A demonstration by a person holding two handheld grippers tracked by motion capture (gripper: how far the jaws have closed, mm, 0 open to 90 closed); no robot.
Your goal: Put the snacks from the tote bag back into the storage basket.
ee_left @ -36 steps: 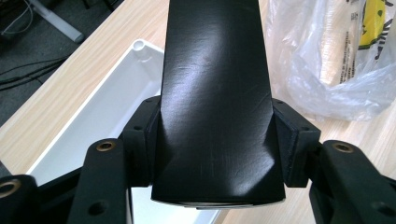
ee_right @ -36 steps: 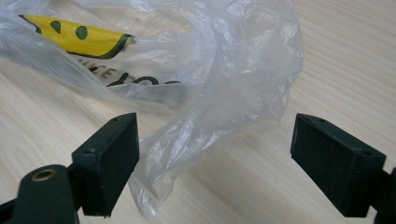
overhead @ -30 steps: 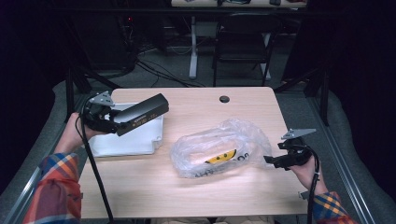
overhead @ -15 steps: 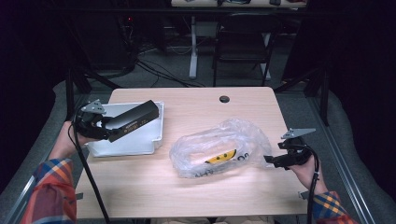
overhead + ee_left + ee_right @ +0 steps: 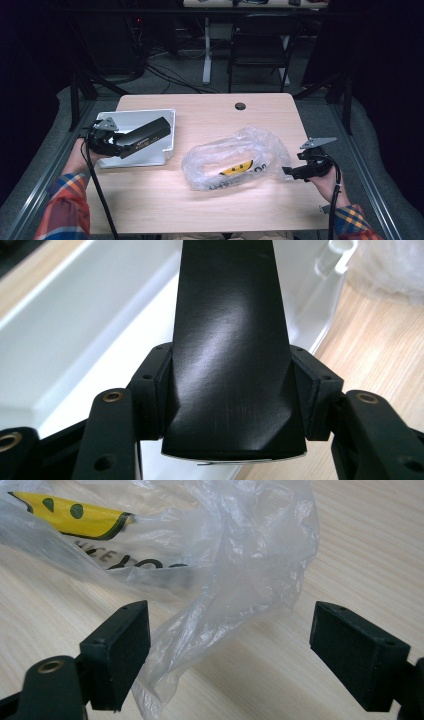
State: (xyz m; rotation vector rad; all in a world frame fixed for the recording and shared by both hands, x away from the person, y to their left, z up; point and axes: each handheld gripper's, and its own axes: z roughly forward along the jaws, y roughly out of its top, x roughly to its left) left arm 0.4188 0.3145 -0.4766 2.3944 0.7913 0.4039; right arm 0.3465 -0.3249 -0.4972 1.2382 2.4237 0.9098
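Note:
My left gripper [image 5: 119,145] is shut on one end of a long black box [image 5: 145,136], held slanting over the white tray [image 5: 157,117] at the table's left. In the left gripper view the black box [image 5: 230,340] is pinched between both pads above the white tray [image 5: 75,335]. A crumpled clear plastic bag [image 5: 235,157] with a yellow print lies mid-table. My right gripper [image 5: 290,171] stands open at the bag's right end; in the right gripper view the plastic bag [image 5: 220,555] reaches between the spread pads of my right gripper [image 5: 227,652] without being pinched.
A small round black grommet [image 5: 240,106] sits near the far edge of the wooden table [image 5: 200,210]. Beyond the table stand a dark chair [image 5: 260,45] and cables on the floor. Bare wood lies in front of the bag.
My left gripper has carried the black box down and toward me over the tray. The right gripper and the bag have stayed in place.

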